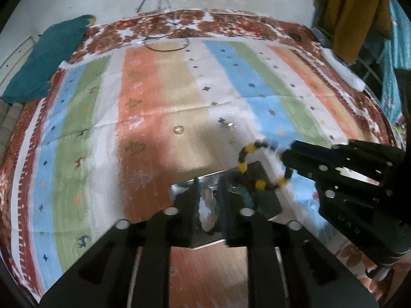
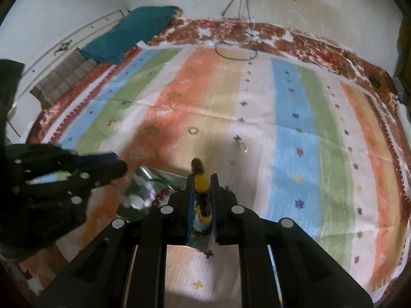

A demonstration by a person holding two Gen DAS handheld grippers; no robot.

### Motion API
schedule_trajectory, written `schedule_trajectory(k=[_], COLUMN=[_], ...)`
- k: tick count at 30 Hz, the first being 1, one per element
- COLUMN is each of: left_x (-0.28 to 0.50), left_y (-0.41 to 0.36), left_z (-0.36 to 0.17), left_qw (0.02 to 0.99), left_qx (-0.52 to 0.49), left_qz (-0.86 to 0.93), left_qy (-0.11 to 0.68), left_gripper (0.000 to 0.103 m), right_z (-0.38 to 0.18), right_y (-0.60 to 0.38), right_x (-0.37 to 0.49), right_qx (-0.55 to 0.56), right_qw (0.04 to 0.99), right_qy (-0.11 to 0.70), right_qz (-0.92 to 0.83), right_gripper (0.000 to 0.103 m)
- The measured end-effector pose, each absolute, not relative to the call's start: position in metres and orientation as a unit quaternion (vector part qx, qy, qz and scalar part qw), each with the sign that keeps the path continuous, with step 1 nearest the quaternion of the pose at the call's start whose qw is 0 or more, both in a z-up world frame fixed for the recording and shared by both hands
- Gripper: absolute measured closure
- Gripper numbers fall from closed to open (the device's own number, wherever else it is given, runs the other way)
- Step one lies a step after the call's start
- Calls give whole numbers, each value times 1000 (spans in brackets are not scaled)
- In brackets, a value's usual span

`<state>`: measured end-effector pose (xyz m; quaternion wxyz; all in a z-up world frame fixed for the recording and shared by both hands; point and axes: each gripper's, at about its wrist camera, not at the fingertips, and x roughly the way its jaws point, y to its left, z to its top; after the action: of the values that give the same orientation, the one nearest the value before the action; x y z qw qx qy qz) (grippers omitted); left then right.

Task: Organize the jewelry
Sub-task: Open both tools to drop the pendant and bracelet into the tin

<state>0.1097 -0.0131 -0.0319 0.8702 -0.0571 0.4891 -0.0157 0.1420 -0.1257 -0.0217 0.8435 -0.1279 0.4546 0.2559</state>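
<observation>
1. The right gripper (image 2: 201,192) has its fingers closed on a black-and-yellow bead bracelet (image 1: 253,165), which hangs in a loop just above a shiny tray (image 1: 267,200) on the striped bedspread (image 1: 143,118).
2. The left gripper (image 1: 209,197) sits over the same tray with its fingers drawn close around something pale and clear (image 1: 206,205); it looks gripped, though blur keeps me from naming it.
3. I'd judge this as the placing step: the bracelet is being carried to the tray, where red beads (image 2: 160,195) already lie.
4. Next it calls for lowering the loop into a free part of the tray and letting go without snagging the left fingers.
5. A small ring (image 1: 178,129) and a tiny glinting piece (image 1: 228,124) wait beyond, well apart from the tray.
6. Open bedspread lies all around; the two grippers crowd each other at the tray.
</observation>
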Motion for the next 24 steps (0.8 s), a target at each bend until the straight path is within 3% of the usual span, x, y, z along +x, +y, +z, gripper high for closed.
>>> schedule_trajectory(k=[1,2,9,16,19,24], left_x=[110,111,115,121,126,134], left_y=[-11,-9,4,9,12,15], left_z=[-32,-33,-35,-38,-39,-44], left_qw=[870,870,868,867,866,862], left_qx=[-59,-62,-75,-77,-81,-82], left_qz=[-11,-7,16,25,31,31], left_qy=[489,490,491,492,492,499], left_gripper=[79,78,62,48,42,39], right_z=[-23,-23,-28,-31,-32,-33], right_y=[-127,-128,-135,-133,-133,-133], right_x=[143,143,153,156,160,164], right_qx=[-131,-130,-126,-134,-129,-125], right_qw=[845,845,845,842,839,837], right_qy=[456,456,469,473,480,485], right_qz=[248,245,225,220,220,219], right_gripper=[73,69,68,59,53,52])
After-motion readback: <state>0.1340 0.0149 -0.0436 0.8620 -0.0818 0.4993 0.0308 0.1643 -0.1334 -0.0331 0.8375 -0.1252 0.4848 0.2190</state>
